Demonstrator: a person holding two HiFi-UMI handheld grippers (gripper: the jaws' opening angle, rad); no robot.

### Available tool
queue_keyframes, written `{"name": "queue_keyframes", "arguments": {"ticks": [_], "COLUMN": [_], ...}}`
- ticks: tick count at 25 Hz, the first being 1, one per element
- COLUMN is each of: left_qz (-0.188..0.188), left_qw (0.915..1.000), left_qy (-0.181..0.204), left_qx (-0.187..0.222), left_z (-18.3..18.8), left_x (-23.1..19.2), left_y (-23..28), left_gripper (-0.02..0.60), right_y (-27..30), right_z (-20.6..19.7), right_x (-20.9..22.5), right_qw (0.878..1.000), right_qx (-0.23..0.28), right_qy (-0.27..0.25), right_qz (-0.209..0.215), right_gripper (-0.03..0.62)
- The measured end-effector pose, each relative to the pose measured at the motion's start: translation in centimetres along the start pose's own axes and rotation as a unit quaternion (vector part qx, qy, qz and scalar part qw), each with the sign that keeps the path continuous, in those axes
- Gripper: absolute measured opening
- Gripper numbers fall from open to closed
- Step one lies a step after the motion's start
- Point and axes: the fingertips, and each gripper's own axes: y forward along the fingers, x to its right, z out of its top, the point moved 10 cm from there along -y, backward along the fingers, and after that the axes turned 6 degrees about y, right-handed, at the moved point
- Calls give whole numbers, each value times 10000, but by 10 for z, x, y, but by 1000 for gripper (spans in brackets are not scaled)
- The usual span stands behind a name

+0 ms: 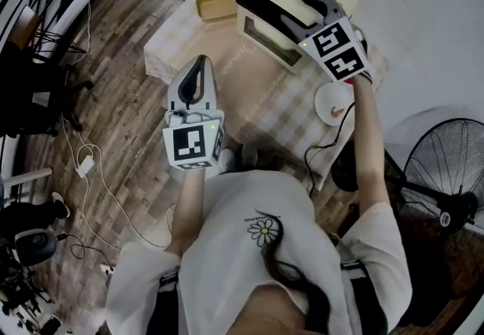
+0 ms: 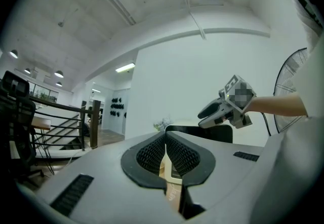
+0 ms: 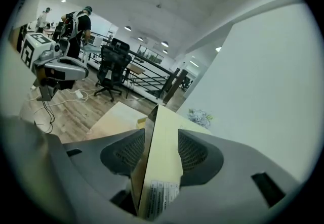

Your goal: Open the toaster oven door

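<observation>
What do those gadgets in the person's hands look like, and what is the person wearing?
The left hand-held gripper and right hand-held gripper are grey plastic shells tapering to two jaws with black ribbed pads. Each carries a white cube of black square markers. The person wears a white short-sleeved T-shirt with a daisy print.

Head view: above the person (image 1: 265,250), steeply down on the counter (image 1: 189,35).
Left claw view: level along the left claw (image 2: 166,139), toaster oven (image 2: 217,134) beyond its tips.
Right claw view: tilted down, right claw (image 3: 161,134) close over that oven.
Shared: the oven, in all three.
</observation>
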Motion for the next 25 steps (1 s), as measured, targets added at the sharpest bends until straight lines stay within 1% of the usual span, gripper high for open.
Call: {"name": "queue_keyframes", "arguments": {"ticks": [3, 6, 12, 15, 22, 23, 24, 25], "left_qz": [-13, -54, -161, -228, -337, -341, -359, -397], "left_qw": [10000, 9999, 9998, 9996, 9991, 9991, 9988, 9975], "left_qy": [-15, 0, -3, 8, -79, -138, -283, -554], "left_qx": [-82, -116, -152, -188, -239, -220, -191, -157], "left_z": [-3, -5, -7, -10, -11, -11, -11, -12], "left_x": [0, 2, 8, 12, 15, 15, 13, 12], "left_y": [1, 2, 9, 10, 14, 16, 19, 23], "left_gripper": [17, 17, 17, 17, 17, 17, 17, 17], "right_y": [6, 10, 16, 17, 17, 17, 17, 17], "right_z": [-4, -7, -3, 0, 0, 1, 1, 1], "right_x": [4, 3, 3, 3, 2, 2, 3, 3], "right_qw": [9991, 9974, 9942, 9930, 9929, 9927, 9927, 9928], "right_qx": [-358, -622, -1013, -1108, -1124, -1133, -1130, -1118], "right_qy": [8, 19, 146, 208, 263, 260, 266, 278], "right_qz": [229, 368, 337, 359, 302, 308, 319, 327], "right_gripper": [189, 181, 181, 181, 178, 178, 178, 178]}}
